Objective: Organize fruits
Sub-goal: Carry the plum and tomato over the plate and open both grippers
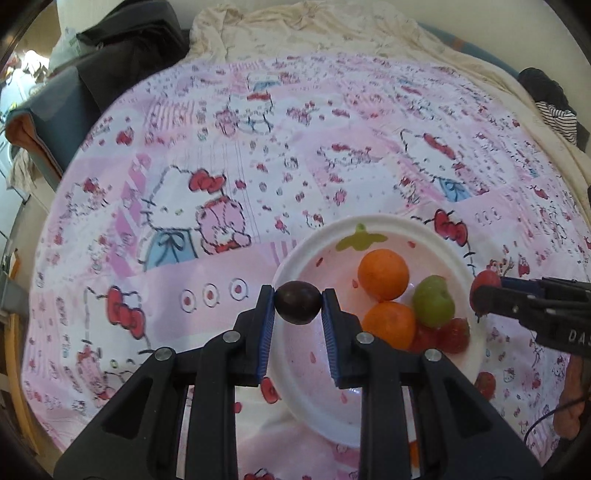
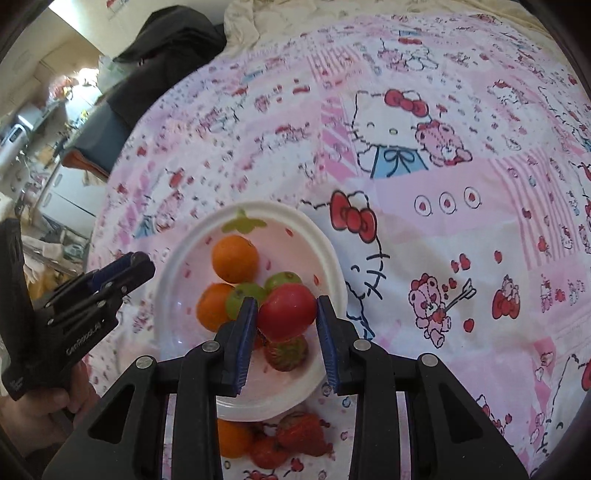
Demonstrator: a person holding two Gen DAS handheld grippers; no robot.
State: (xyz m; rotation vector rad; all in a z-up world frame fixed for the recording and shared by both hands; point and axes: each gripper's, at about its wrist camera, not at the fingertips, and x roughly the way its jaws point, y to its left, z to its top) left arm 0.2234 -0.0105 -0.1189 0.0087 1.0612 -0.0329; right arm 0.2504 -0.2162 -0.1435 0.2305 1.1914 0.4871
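A white plate (image 1: 476, 343) with a strawberry print lies on the Hello Kitty cloth; it also shows in the right wrist view (image 2: 328, 247). It holds two oranges (image 1: 383, 274) (image 1: 389, 324), a green fruit (image 1: 433, 301) and strawberries (image 1: 452, 334). My left gripper (image 1: 298, 302) is shut on a dark purple plum (image 1: 298, 302) above the plate's left rim. My right gripper (image 2: 286, 310) is shut on a red tomato-like fruit (image 2: 286, 312) above the plate's fruit; it shows from the side in the left wrist view (image 1: 484, 291).
An orange (image 2: 232, 437) and strawberries (image 2: 303, 434) lie on the cloth (image 1: 184, 184) just off the plate's near edge. A strawberry (image 1: 485, 384) lies right of the plate. Dark clothing (image 1: 129, 48) and a cream blanket (image 1: 314, 29) lie beyond the cloth.
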